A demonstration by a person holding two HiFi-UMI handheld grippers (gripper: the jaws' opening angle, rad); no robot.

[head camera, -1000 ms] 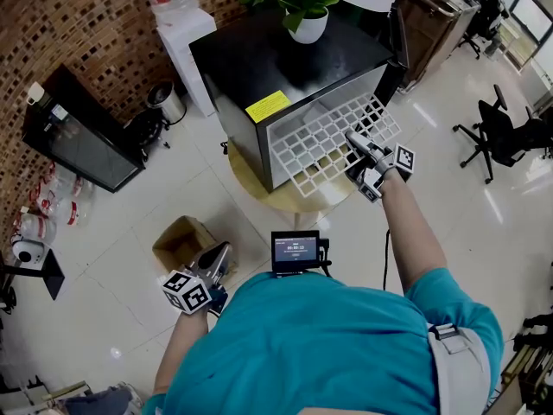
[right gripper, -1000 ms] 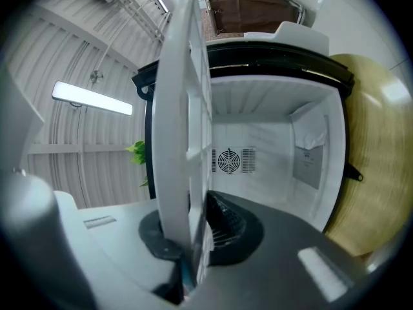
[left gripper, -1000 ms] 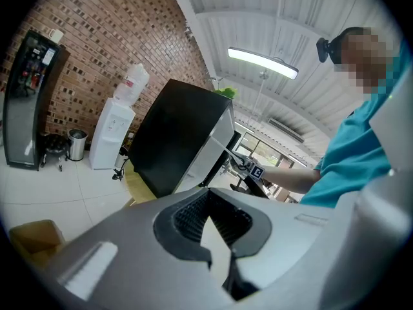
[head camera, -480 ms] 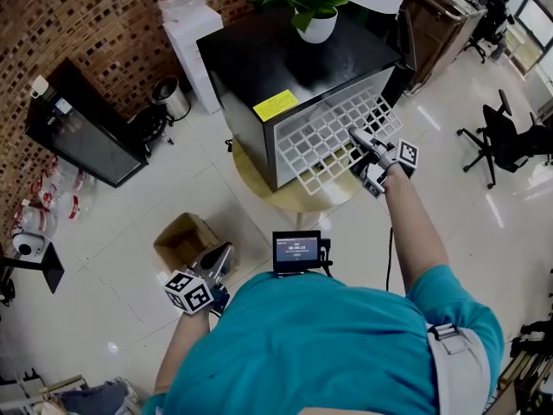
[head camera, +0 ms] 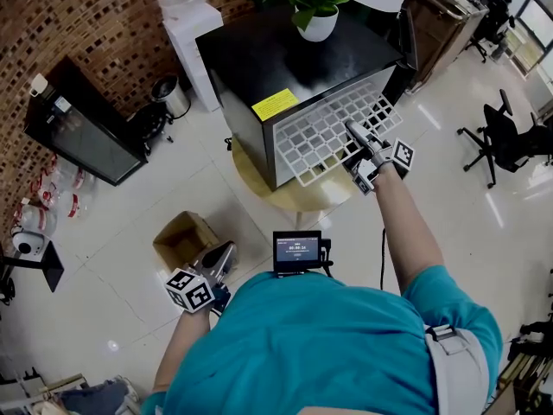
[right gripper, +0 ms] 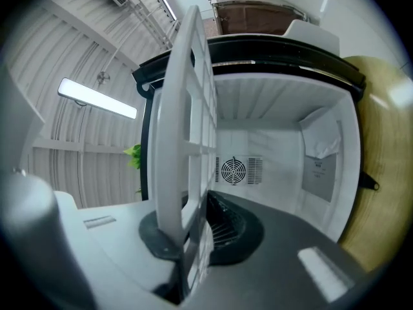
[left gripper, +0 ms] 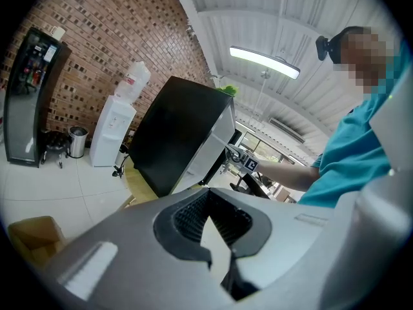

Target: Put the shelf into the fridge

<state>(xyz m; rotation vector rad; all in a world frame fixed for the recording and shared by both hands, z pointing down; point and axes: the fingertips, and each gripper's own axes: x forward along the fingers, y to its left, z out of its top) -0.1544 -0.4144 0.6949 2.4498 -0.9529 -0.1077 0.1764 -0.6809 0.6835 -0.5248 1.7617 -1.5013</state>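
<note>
The right gripper (head camera: 356,138) pinches the white shelf (head camera: 321,132) in its fingers, at the open fridge (head camera: 294,54). The left gripper (head camera: 223,254) hangs low, its fingers closed on nothing.

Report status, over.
Right gripper shut on shelf, at fridge opening. Left gripper shut, empty. Cavity looks unobstructed.

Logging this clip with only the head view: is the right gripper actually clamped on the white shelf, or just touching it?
Observer: Clamped; the right gripper has its jaws shut on the edge of the shelf.
Operator: What's behind it?
Observer: The fridge stands open, with a round fan grille showing on its back wall.
Operator: And the other one?
Observer: The left gripper is shut, with nothing between its jaws.
</note>
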